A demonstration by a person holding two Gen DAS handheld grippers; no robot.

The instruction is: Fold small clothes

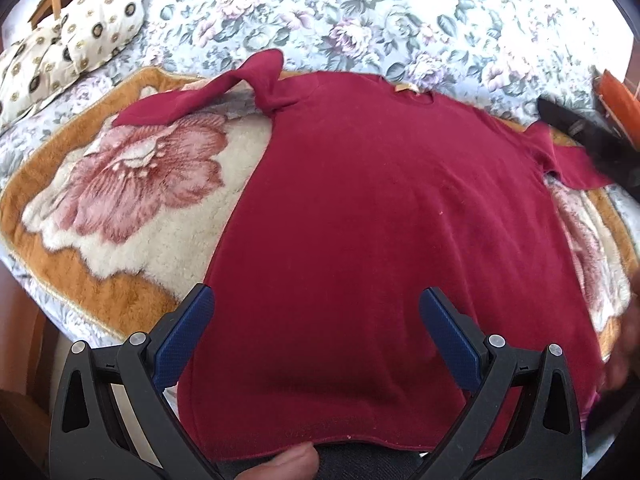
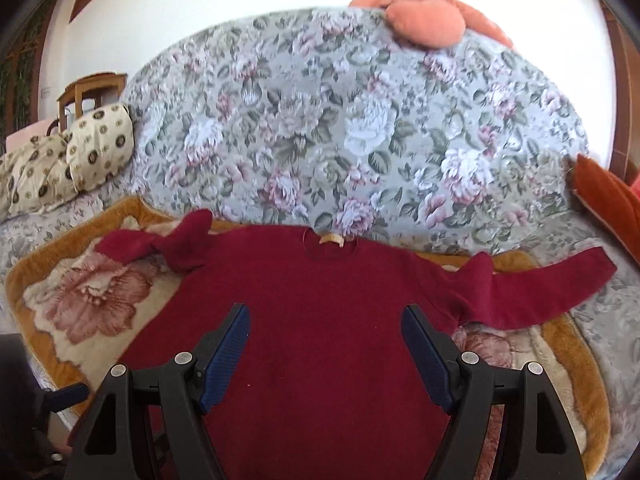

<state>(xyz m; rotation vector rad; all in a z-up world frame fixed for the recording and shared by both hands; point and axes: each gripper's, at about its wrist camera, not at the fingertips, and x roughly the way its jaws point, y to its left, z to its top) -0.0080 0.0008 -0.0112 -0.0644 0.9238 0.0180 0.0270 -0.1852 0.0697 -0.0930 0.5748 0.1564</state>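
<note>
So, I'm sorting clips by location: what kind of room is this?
Probably a home living room: a floral sofa with patterned cushions, and a plush flower blanket where the red sweater lies.

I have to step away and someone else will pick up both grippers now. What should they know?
Left gripper: open, empty, over the sweater's hem end.
Right gripper: open, empty, above the sweater's body.
Red sweater: spread flat on the plush floral blanket on the sofa; left sleeve crumpled and twisted near the shoulder, right sleeve stretched out.
Done: laid out. Left: straighten the left sleeve, then make every fold.
</note>
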